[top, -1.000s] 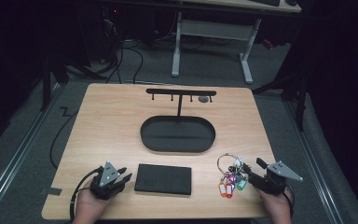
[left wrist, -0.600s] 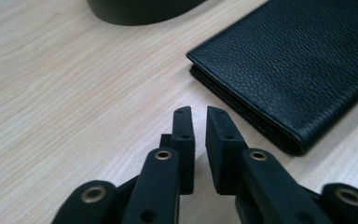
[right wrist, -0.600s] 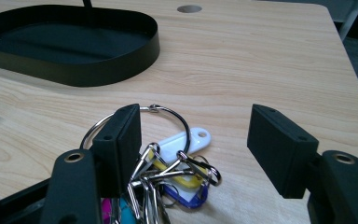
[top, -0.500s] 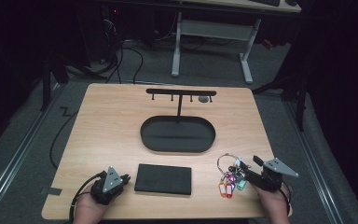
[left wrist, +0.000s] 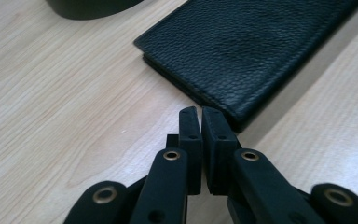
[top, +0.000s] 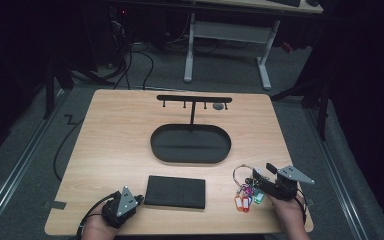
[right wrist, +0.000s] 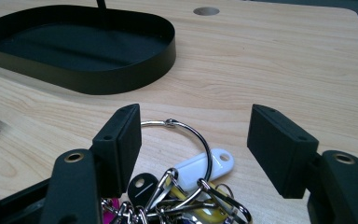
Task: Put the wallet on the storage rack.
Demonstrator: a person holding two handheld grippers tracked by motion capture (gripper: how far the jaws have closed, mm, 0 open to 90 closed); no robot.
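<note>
- The black leather wallet (left wrist: 242, 51) is seen flat near the table's (top: 110, 150) front edge, its far end cut off in the left gripper view.
- The left gripper (left wrist: 200, 121) is held at the wallet's corner, jaws just closed together with nothing between them.
- The key bunch (right wrist: 186, 186) is partly hidden between the right gripper's (right wrist: 193, 140) parted jaws (tag writing cannot be read).
</note>
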